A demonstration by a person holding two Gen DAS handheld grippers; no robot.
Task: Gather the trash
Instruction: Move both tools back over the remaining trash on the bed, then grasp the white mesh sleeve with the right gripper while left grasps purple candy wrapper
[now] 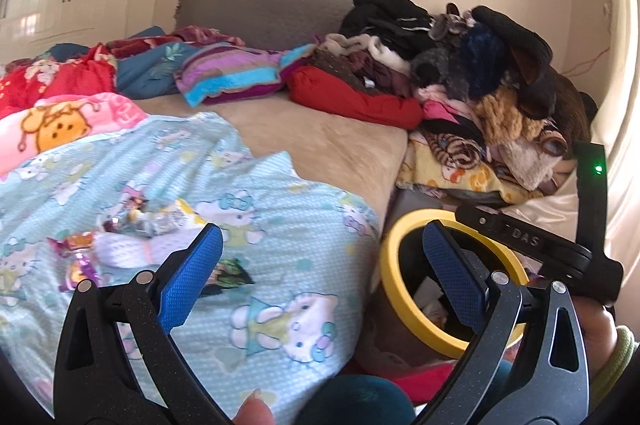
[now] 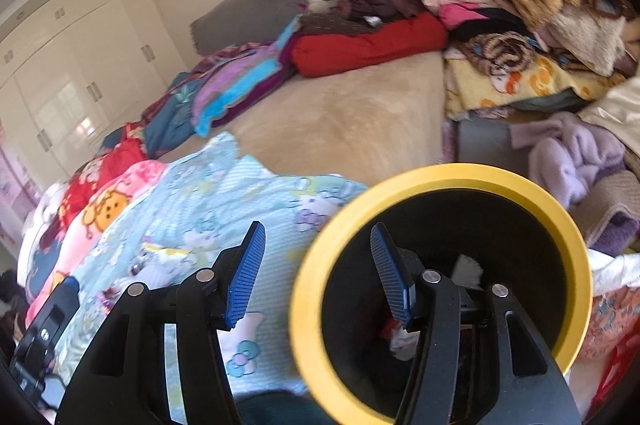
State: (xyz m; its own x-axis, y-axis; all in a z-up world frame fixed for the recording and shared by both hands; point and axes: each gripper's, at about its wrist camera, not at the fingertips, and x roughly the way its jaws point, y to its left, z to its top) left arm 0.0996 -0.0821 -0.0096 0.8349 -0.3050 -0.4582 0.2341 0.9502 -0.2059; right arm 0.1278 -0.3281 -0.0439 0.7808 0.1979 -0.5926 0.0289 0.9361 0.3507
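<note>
Trash: crinkled foil wrappers [image 1: 120, 229] lie on the pale blue cartoon-print blanket [image 1: 256, 185] on the bed. Beside it, my round yellow-rimmed black bin [image 2: 440, 177] holds crumpled paper scraps. Both my ribbed blue fingers [image 1: 188, 269] gape empty.

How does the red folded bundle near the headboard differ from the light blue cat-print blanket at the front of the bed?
The red folded bundle is one plain colour; the cat-print blanket is pale blue with cartoon cats. The bundle is folded thick with clothes piled on it; the blanket lies spread flat, with wrappers on it. The bundle sits far back, the blanket nearest the grippers. Both are soft fabric on the bed.
</note>
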